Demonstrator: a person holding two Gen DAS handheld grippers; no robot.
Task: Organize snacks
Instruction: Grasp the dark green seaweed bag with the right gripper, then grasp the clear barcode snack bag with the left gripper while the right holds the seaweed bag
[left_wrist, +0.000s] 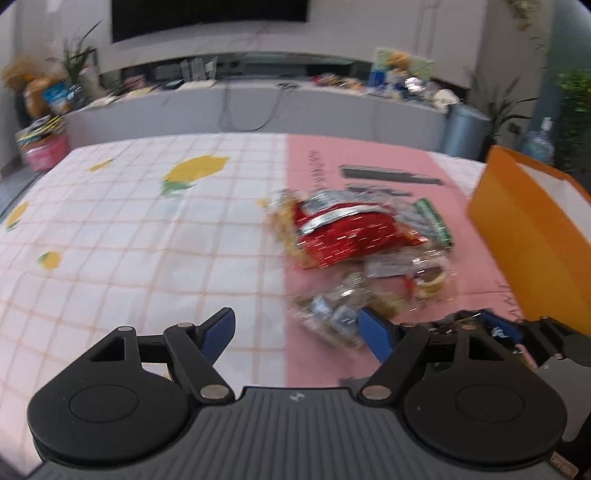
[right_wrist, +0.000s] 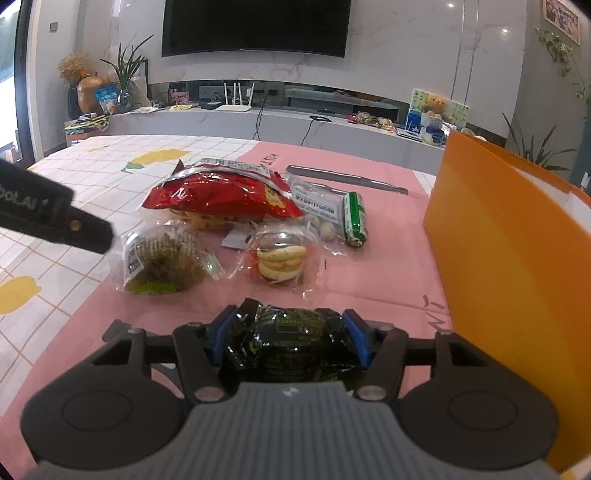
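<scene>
Blurred red snack bag (left_wrist: 343, 230) (foil-topped) beside orange box (left_wrist: 532, 236)

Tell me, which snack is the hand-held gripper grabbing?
The dark green, crinkly foil snack packet, pinched between the right hand-held gripper's blue pads. The red chip bag, clear cookie packet and green tube lie untouched on the pink cloth.

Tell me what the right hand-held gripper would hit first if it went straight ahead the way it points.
Probably the clear packet of stacked round biscuits. The right hand-held gripper is already shut on a dark green foil snack packet, and the biscuits lie just beyond it on the pink mat. Depth is unclear.
</scene>
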